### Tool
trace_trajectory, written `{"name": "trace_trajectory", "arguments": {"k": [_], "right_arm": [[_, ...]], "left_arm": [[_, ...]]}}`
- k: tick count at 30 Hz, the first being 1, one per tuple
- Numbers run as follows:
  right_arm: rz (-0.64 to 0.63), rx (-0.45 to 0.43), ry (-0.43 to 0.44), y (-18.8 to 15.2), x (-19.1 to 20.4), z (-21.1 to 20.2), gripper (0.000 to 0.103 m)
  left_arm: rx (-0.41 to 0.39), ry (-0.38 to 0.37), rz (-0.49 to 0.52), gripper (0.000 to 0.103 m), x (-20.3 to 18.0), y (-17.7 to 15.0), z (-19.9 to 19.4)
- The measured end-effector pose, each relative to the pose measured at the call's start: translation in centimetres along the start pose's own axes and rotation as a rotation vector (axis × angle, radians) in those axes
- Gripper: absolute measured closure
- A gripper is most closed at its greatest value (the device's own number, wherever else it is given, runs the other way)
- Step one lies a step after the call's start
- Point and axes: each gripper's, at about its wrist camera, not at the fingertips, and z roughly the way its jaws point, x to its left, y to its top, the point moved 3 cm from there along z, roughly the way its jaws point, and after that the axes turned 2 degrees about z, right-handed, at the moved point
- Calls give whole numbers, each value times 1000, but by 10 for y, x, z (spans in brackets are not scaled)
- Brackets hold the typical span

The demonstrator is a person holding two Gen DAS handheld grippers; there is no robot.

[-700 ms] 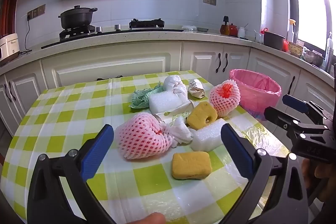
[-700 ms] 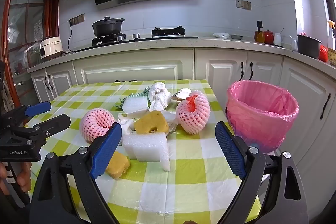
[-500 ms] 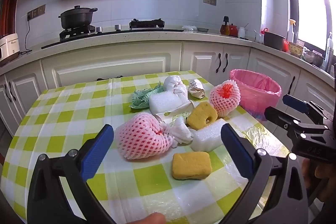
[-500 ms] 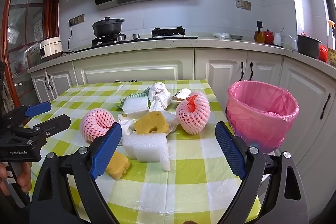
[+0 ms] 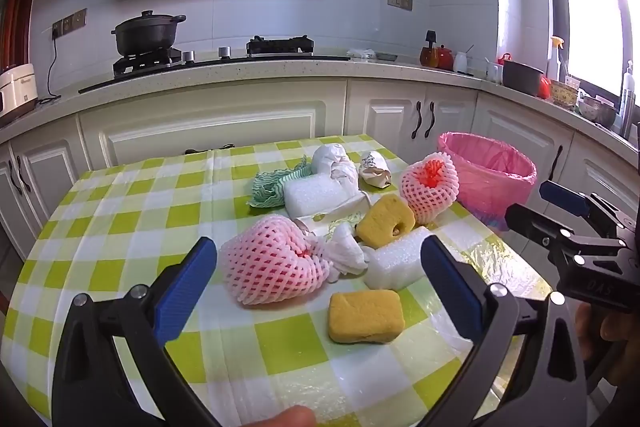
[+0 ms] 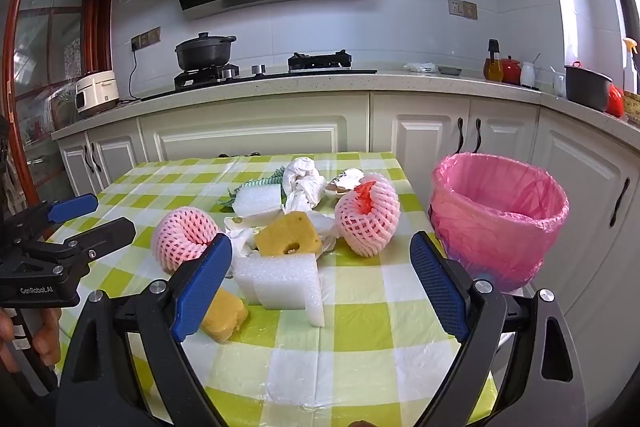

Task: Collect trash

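Note:
A pile of trash lies on the green-checked table (image 5: 120, 227): two pink foam fruit nets (image 5: 272, 263) (image 5: 430, 187), two yellow sponges (image 5: 366, 317) (image 5: 386, 221), white foam blocks (image 5: 400, 257) (image 5: 314, 193), crumpled white paper (image 5: 334, 163) and a green cloth (image 5: 276, 185). A pink-lined bin (image 5: 490, 179) stands off the table's right edge; it also shows in the right wrist view (image 6: 500, 219). My left gripper (image 5: 320, 287) is open and empty, just short of the near net. My right gripper (image 6: 320, 279) is open and empty, in front of a white foam block (image 6: 280, 283).
Kitchen counter with a black pot (image 5: 146, 33), a stove and cabinets runs behind the table. Jars and a pot (image 5: 522, 77) stand on the right counter by the window. The other gripper shows at each view's edge (image 5: 580, 247) (image 6: 48, 251).

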Motion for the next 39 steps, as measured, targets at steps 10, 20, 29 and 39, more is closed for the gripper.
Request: {"name": "trace_trajectory", "arguments": {"k": [10, 20, 29, 39], "right_arm": [[1, 0, 0, -1, 0, 0, 18], [1, 0, -1, 0, 0, 1, 18], [2, 0, 1, 0, 0, 0, 18], [2, 0, 1, 0, 0, 0, 18]], "left_arm": [[-2, 1, 5, 4, -2, 1, 1], [-1, 1, 6, 4, -2, 4, 2], [-1, 3, 7, 4, -2, 4, 1], [-1, 2, 7, 4, -2, 4, 1]]}}
